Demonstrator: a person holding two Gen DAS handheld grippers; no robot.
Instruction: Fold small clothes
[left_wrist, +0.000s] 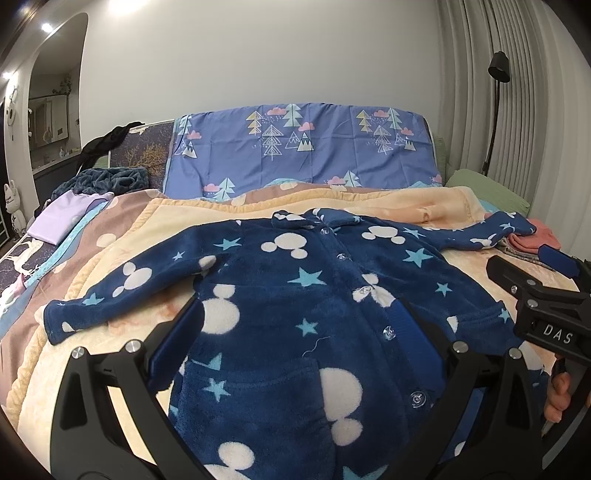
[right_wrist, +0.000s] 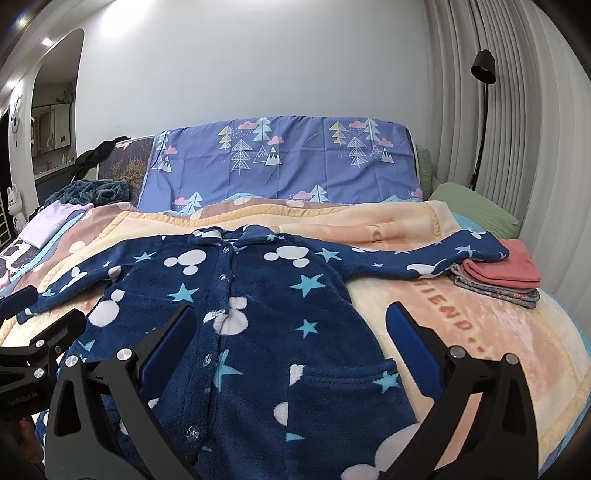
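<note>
Fleece: the blue jacket (left_wrist: 295, 295) is soft, floppy and light.
Where: spread flat on the bed blanket (right_wrist: 461, 325).
Hold: pinch a sleeve (right_wrist: 424, 258) end.
Left fingers (left_wrist: 295, 343): wide open, holding nothing.
Right fingers (right_wrist: 291, 350): wide open, holding nothing.

The right tool (right_wrist: 291, 347) hangs spread wide above the blue fleece top (right_wrist: 258, 314) lying flat on the blanket (right_wrist: 461, 332).

Between the blue-padded black fingers (left_wrist: 402, 321): fleece pyjama top (right_wrist: 280, 332), navy, white mouse-head shapes, light-blue stars. Beneath the fingers: blanket (right_wrist: 491, 325), peach-cream. Beyond the fingertips: sheet (left_wrist: 295, 147), periwinkle, tree and cloud print. Right of the fingers: folded clothes (right_wrist: 506, 275), coral over grey floral.
</note>
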